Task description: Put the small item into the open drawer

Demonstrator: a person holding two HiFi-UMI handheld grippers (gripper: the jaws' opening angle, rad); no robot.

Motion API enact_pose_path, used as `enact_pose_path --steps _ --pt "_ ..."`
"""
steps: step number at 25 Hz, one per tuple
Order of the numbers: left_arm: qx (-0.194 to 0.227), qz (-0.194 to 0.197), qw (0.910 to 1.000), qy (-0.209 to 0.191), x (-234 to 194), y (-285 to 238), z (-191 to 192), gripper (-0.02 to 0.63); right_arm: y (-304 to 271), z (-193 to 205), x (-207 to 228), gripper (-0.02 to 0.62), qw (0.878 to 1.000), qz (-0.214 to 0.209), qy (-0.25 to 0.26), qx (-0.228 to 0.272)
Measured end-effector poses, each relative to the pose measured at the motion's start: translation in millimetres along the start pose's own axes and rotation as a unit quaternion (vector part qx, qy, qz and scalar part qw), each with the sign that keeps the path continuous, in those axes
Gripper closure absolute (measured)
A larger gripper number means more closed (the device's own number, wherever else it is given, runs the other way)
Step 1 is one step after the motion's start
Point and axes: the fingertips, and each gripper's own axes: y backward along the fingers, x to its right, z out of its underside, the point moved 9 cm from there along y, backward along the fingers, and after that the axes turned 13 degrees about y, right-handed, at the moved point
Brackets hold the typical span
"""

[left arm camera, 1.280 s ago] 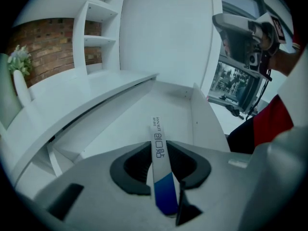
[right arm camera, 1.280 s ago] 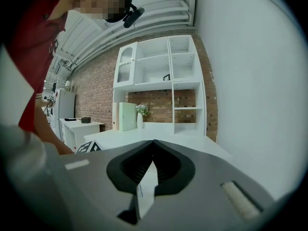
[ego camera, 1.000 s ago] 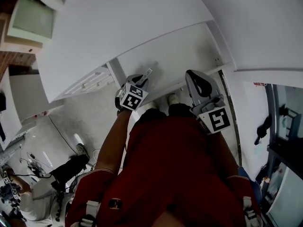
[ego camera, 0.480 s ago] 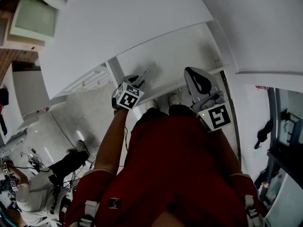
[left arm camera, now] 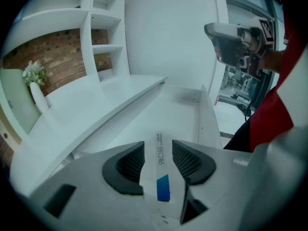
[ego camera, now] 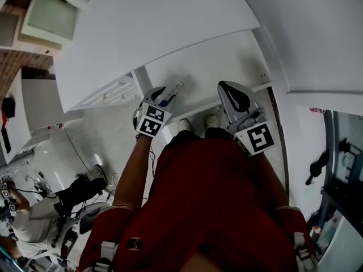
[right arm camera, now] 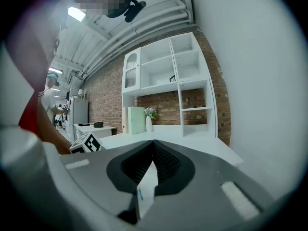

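White shelves and a brick wall are seen behind the open drawer. The small strip lies loosely between the left gripper's jaws, which are being opened. The drawer waits at 12 o'clock, so the drop is not yet done. A white slip is pinched in the right gripper's closed jaws.

Left claw opening over drawer, packet (blue-striped) between jaws.
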Motion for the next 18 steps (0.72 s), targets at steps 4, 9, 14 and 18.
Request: enact_pose_path --steps 4,9,14,18 --pt "0.076 -0.004 0.997 0.012 9 32 -25 0.434 -6 0 -9 0.583 1.0 -0.023 -0.004 0.008" --pt "0.189 0.012 0.9816 0.026 23 72 -55 0.493 -15 -9 -21 0.583 0.998 -0.046 -0.007 0.033" --pt "0.282 0.024 0.9588 0.024 41 104 -79 0.538 -16 -15 -28 0.583 0.997 -0.058 -0.005 0.055" --pt "0.334 0.026 0.9419 0.027 51 124 -92 0.576 -14 -21 -33 0.583 0.996 -0.066 -0.001 0.062"
